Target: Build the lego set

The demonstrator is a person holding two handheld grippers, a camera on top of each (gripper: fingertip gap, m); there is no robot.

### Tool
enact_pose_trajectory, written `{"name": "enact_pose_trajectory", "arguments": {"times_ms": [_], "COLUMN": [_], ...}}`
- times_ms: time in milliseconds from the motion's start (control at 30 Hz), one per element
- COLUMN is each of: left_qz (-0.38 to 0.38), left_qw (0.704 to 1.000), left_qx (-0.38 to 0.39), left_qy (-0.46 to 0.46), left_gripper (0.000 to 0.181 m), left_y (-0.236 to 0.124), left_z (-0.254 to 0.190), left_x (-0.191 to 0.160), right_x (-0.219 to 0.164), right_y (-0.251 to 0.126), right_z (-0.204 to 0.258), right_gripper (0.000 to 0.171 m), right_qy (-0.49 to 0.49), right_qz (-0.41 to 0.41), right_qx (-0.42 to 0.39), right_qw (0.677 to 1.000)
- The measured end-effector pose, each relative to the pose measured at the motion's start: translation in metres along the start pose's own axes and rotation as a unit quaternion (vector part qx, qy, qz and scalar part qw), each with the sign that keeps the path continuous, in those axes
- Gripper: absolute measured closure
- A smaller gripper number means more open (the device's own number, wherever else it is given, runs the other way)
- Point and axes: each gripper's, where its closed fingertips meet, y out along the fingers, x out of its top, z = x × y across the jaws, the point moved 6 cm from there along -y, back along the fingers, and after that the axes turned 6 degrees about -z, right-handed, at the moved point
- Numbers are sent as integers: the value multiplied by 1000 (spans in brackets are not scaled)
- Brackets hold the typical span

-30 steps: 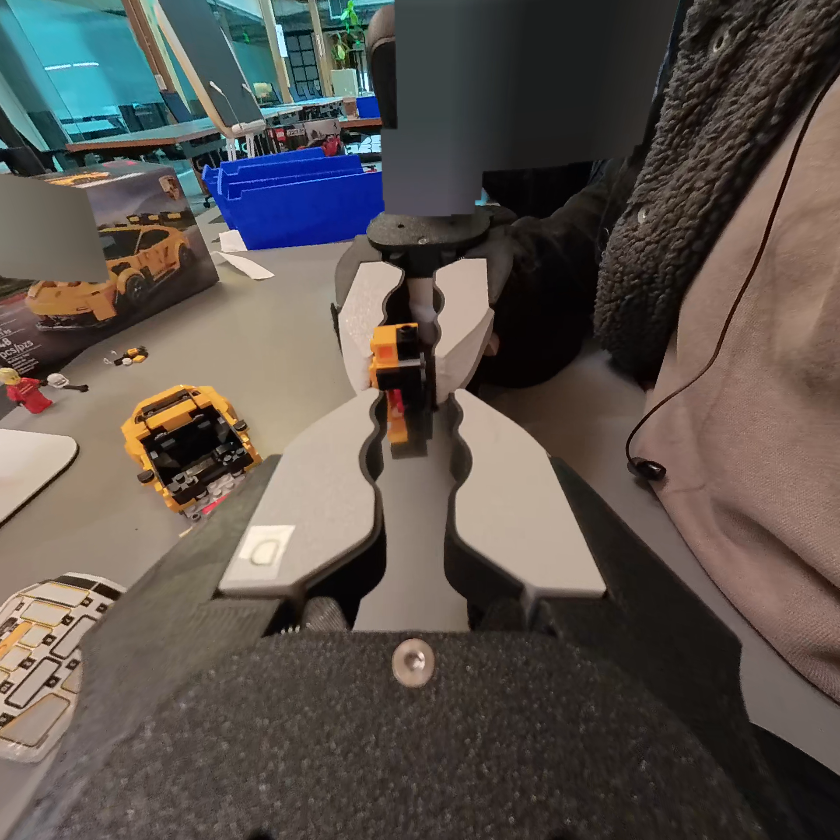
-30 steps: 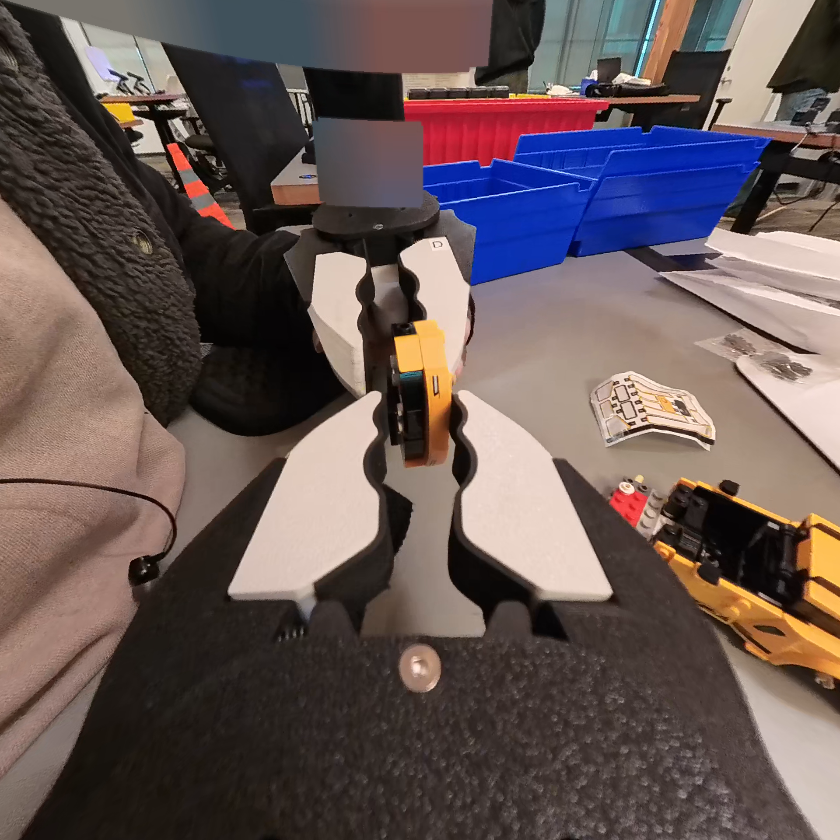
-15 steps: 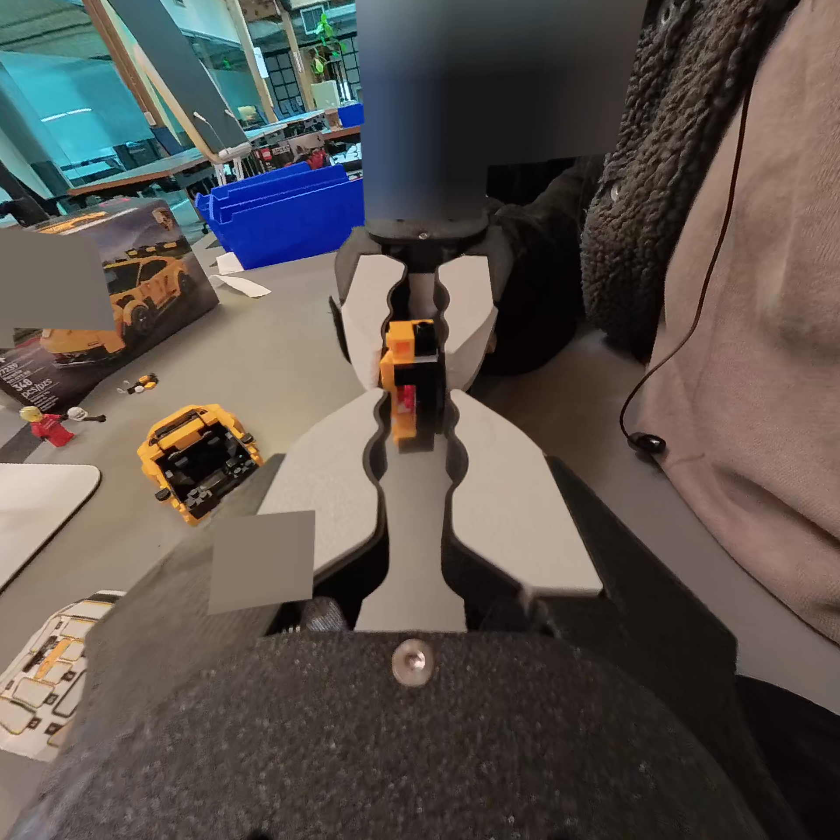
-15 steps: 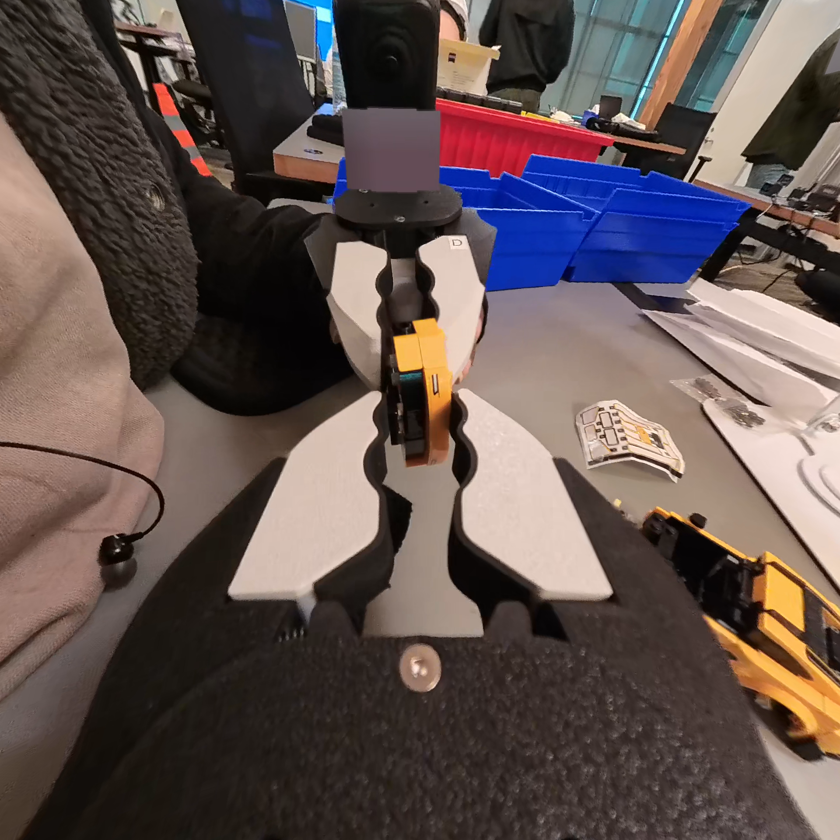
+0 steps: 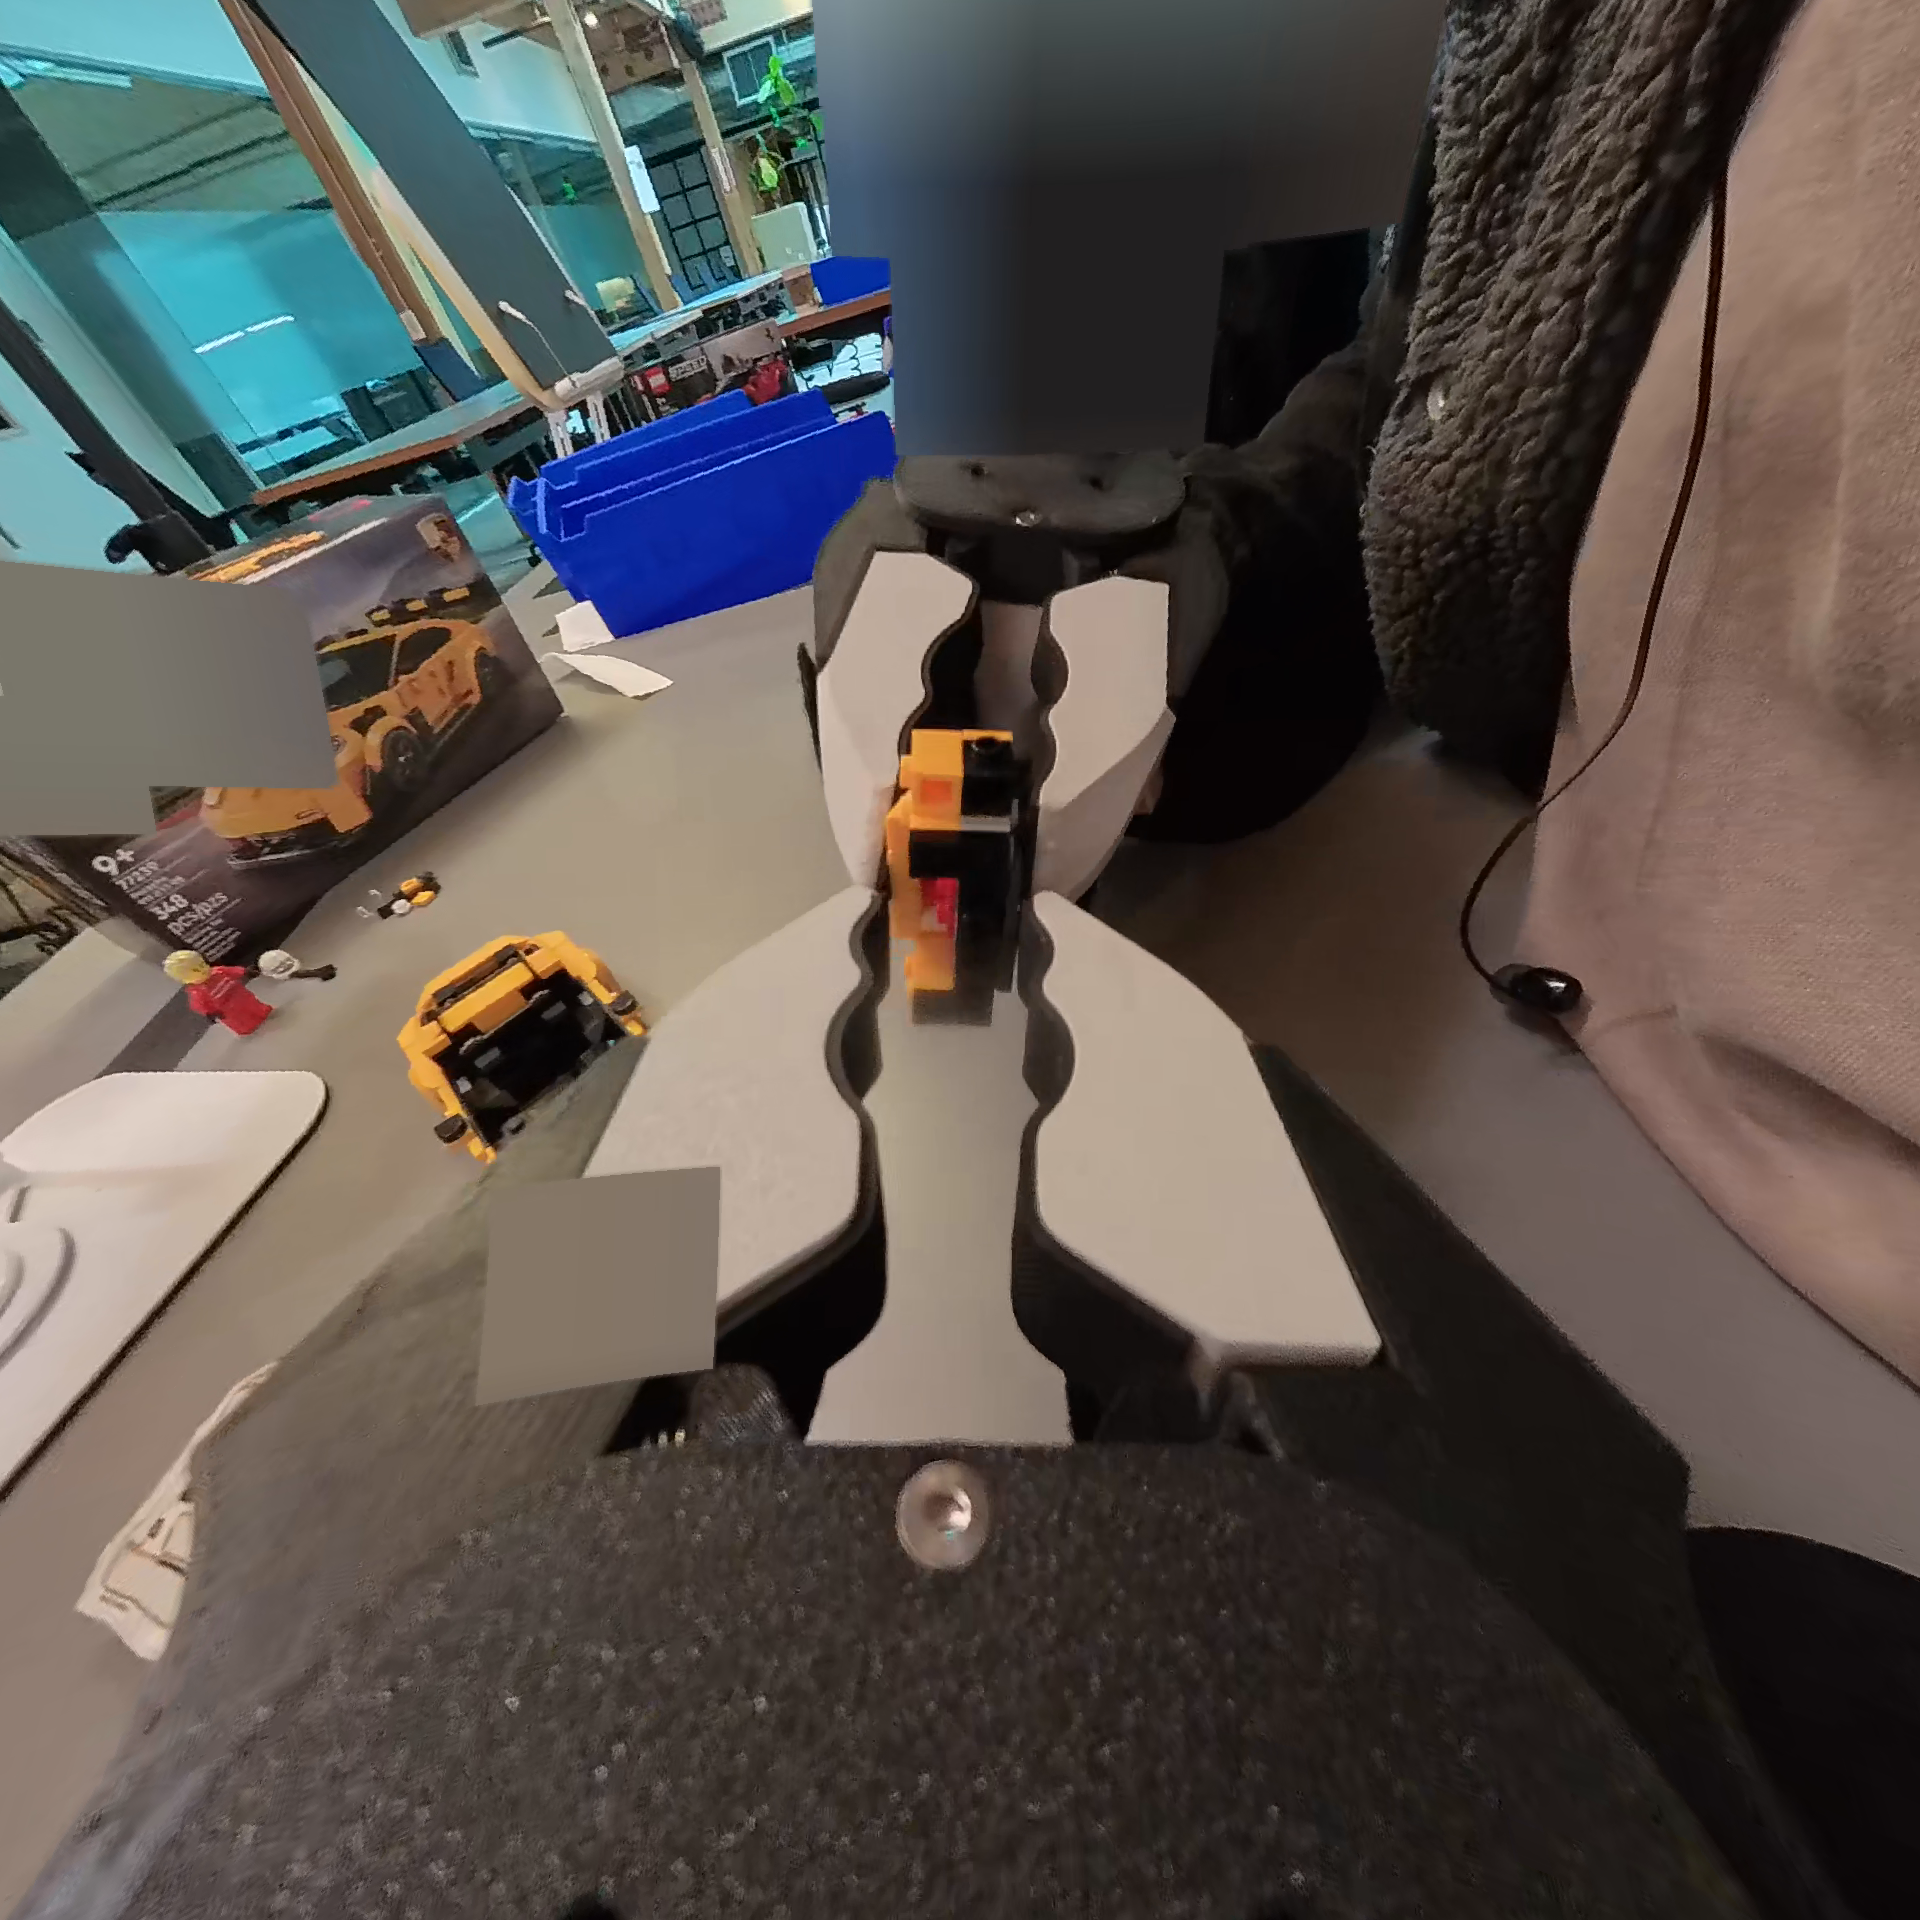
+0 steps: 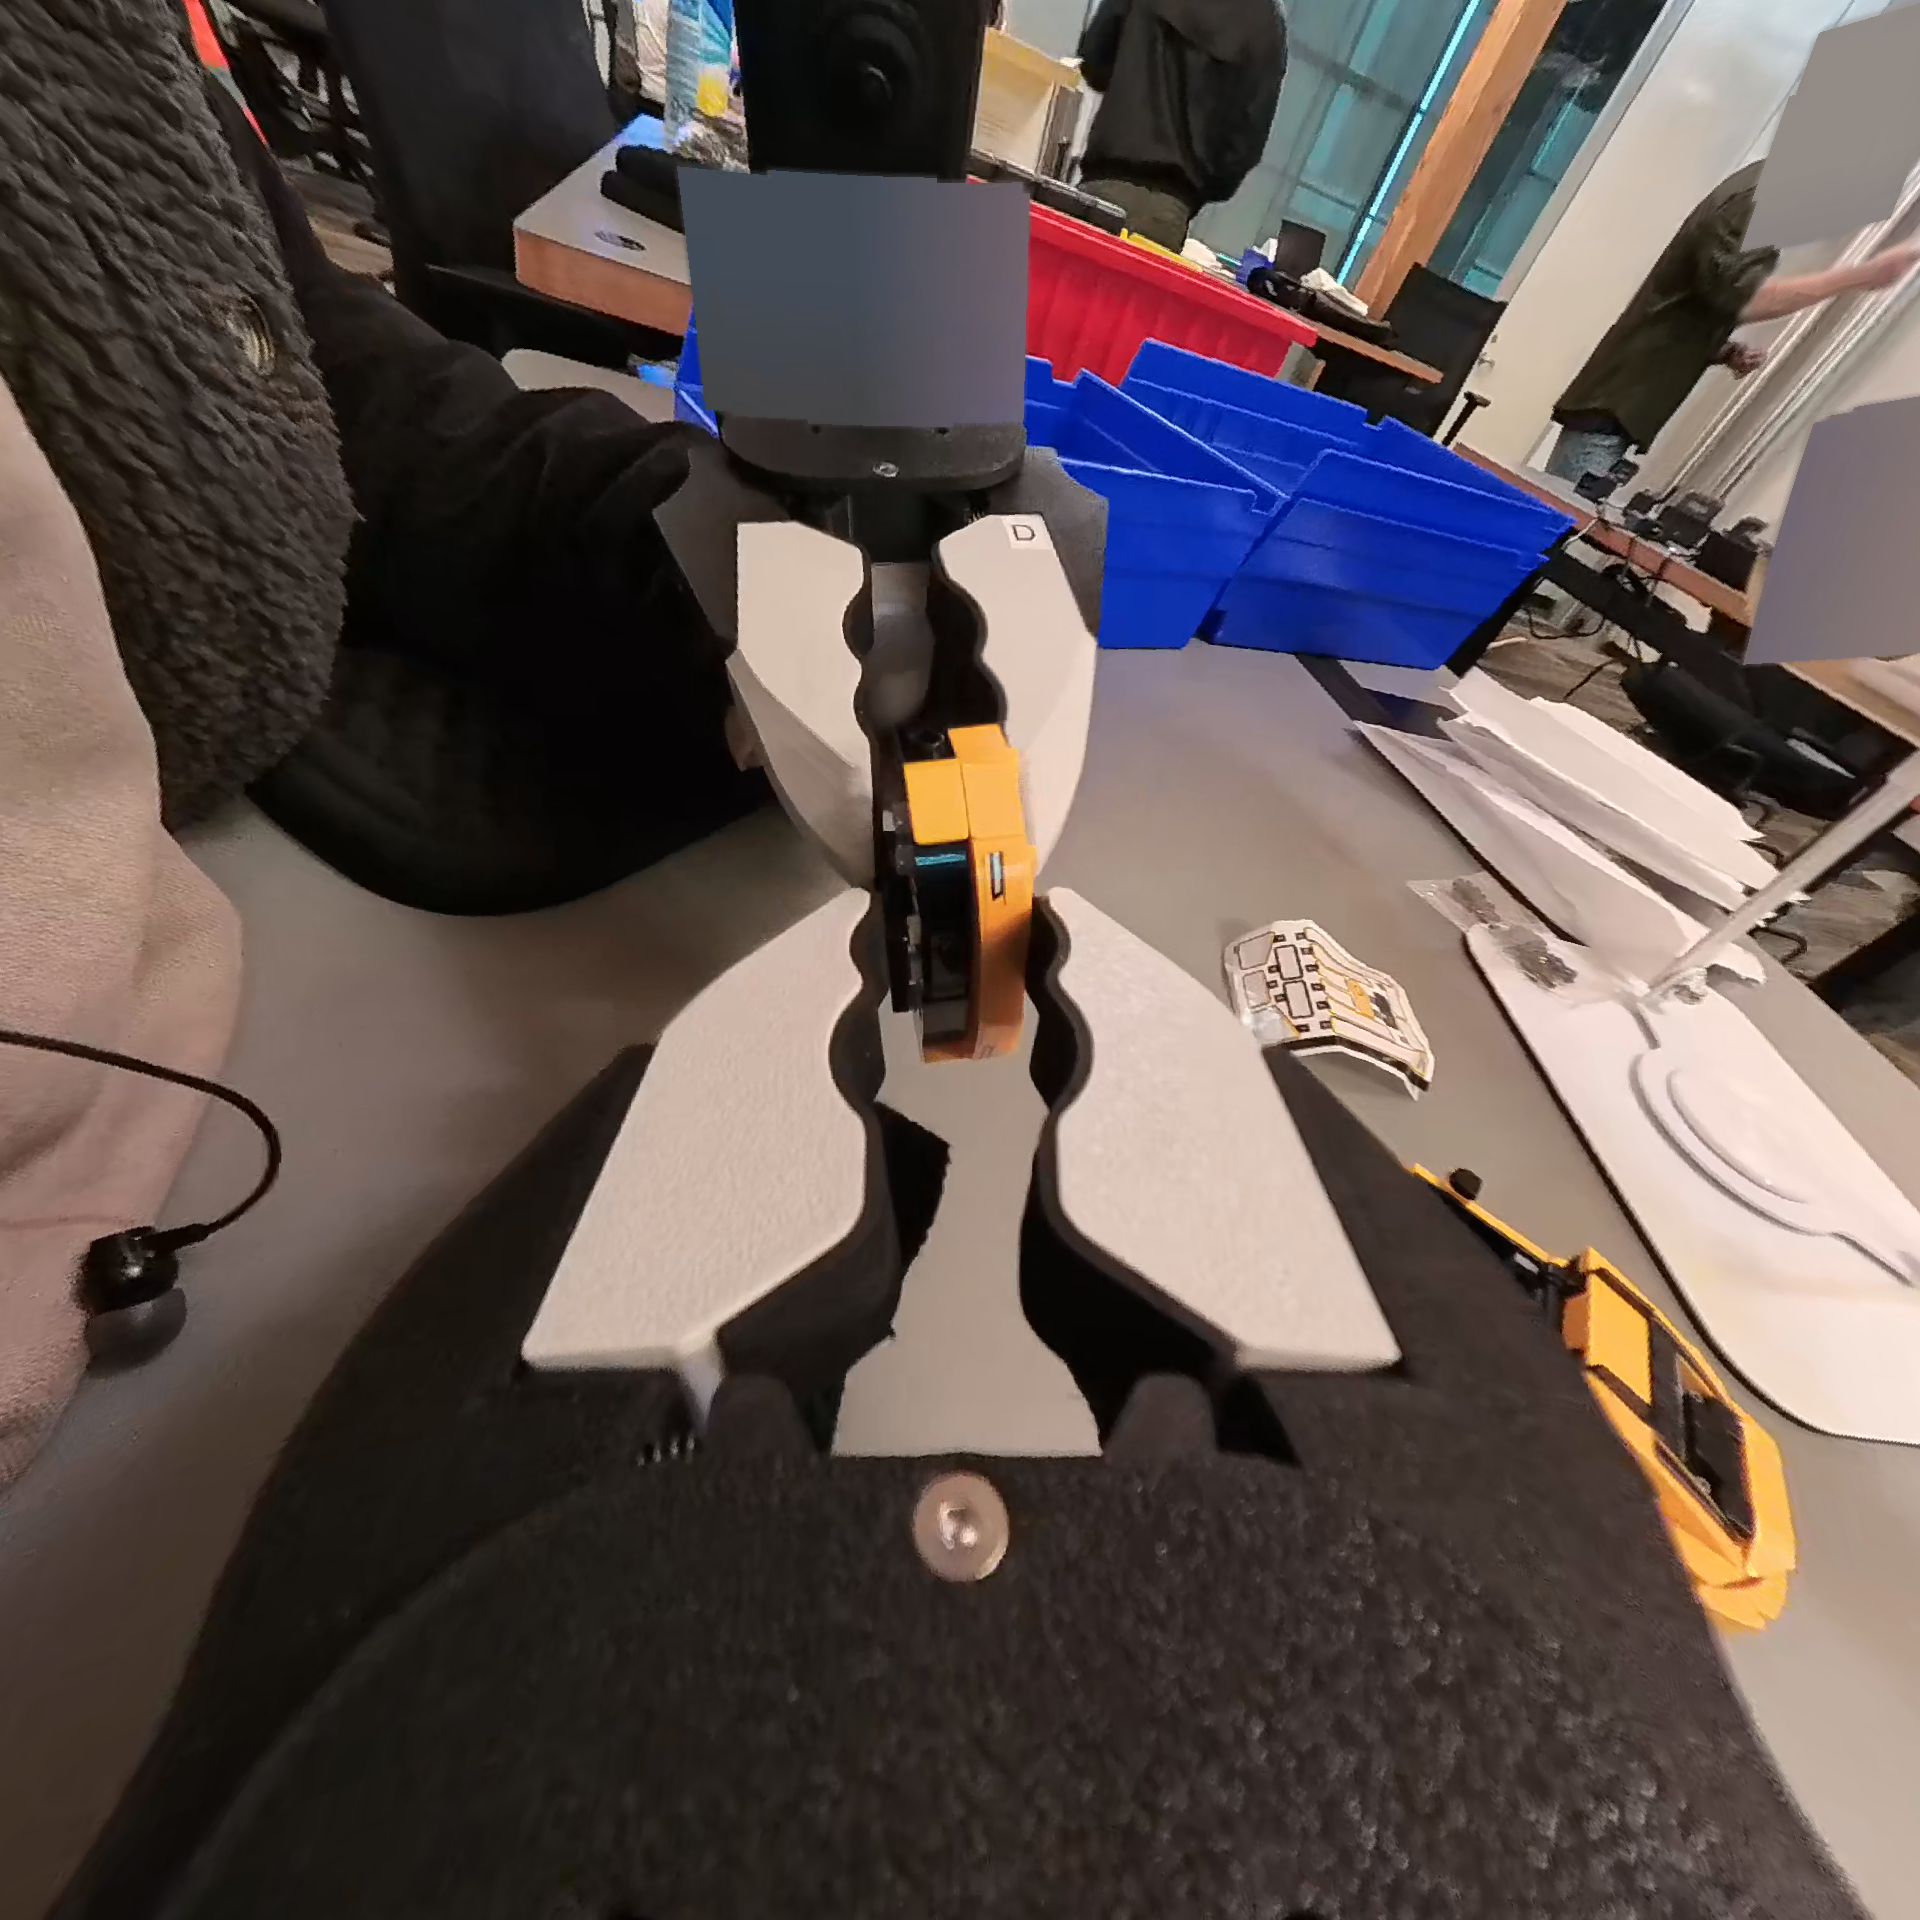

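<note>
A small orange and black lego sub-assembly (image 5: 951,883) is held in the air between my two grippers, which face each other tip to tip. My left gripper (image 5: 951,935) is shut on its near end. My right gripper (image 6: 951,935) is shut on the other end, where the piece shows its orange side (image 6: 987,914). The yellow lego car body (image 5: 520,1039) lies on the grey table (image 5: 675,810) to the left, its black interior open. In the right wrist view it lies at the lower right (image 6: 1662,1403).
The set's box (image 5: 395,707), a red minifigure (image 5: 223,992) and a small loose piece (image 5: 410,894) lie at the left. A sticker sheet (image 6: 1330,997), a white board (image 6: 1714,1143), papers (image 6: 1558,790) and blue bins (image 6: 1299,520) are nearby. The person's torso (image 5: 1714,727) is close by. My two grippers' fingertips are within a few centimetres of each other. The yellow lego car body (image 5: 520,1039) is about 15 cm from my left fingertips.
Both grippers have kept their hold on the sub-assembly and shifted together. The car has slid toward the lower right in the right wrist view.
</note>
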Motion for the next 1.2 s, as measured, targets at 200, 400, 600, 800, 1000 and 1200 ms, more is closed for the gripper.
{"name": "enact_pose_trajectory", "arguments": {"times_ms": [200,400,600,800,1000,1200], "left_qz": [-6,22,55,60,47,39], "left_qw": [999,997,996,996,996,996], "left_qx": [-6,-21,-29,-38,-67,-76], "left_qy": [43,71,71,60,27,9], "left_gripper": [158,158,154,155,160,161], "left_y": [3,1,1,1,0,0], "left_z": [-8,-11,-11,-13,-16,-16], "left_x": [5,3,-2,-2,0,1], "right_x": [-2,-4,-4,-6,-6,-7], "right_y": [6,10,9,11,12,13], "right_z": [7,10,3,2,2,2], "right_gripper": [146,145,145,145,146,145], "right_qy": [-36,-31,10,55,86,85], "right_qz": [28,41,25,11,-9,-16], "right_qx": [4,16,23,44,80,85], "right_qw": [999,999,999,997,993,993]}}
